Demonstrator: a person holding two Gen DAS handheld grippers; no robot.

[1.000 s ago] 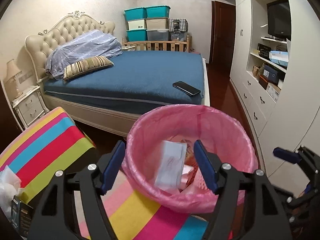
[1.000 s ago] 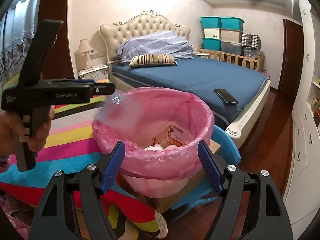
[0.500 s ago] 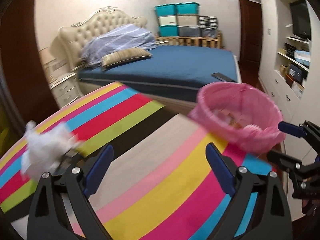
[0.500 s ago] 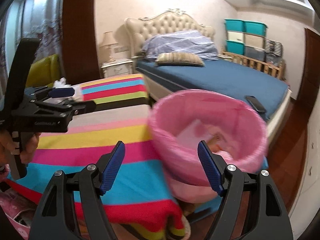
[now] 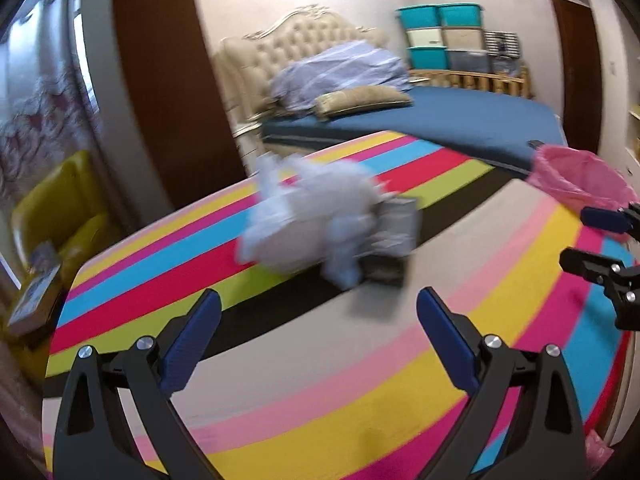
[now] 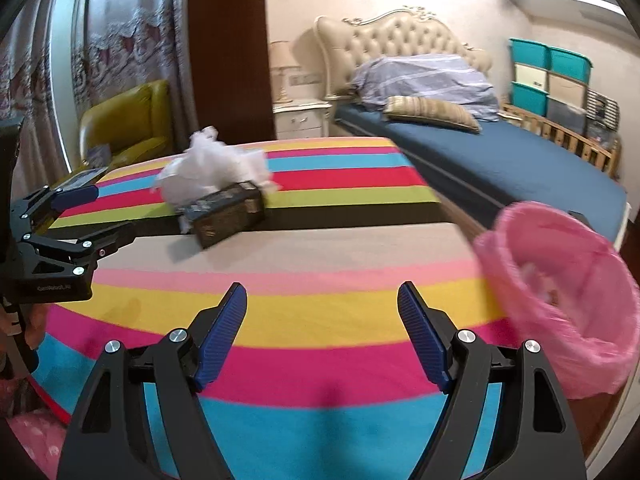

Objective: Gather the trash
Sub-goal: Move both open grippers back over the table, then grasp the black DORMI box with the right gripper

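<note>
**A:** Trash is what you want, so where do your claws stand?

**B:** Nearest to you, your left claw (image 5: pixel 318 330) is spread wide with nothing between its blue pads; its jaws have just been opening. Your right claw (image 6: pixel 322 330) is also released and empty, its jaws having just opened a little more. Both hang over the striped surface (image 6: pixel 320 320).

**A:** And the trash itself?

**B:** Farther out on that surface you have a crumpled white plastic bag (image 6: pixel 212 170), blurred in the left view. It lies touching a dark box (image 6: pixel 230 216), partly draped over the box's far side. Neither claw touches either one.

**A:** Where does it go?

**B:** At your right, by the surface's edge, sits the bin with a pink liner (image 6: pixel 560 292); pale scraps show inside it, too blurred to name.

**A:** Beyond that?

**B:** Past the surface you see the bed (image 6: pixel 500 160) with a blue cover and 1 striped pillow (image 6: pixel 432 114), then stacked storage boxes (image 6: pixel 548 80) against the far wall.
</note>
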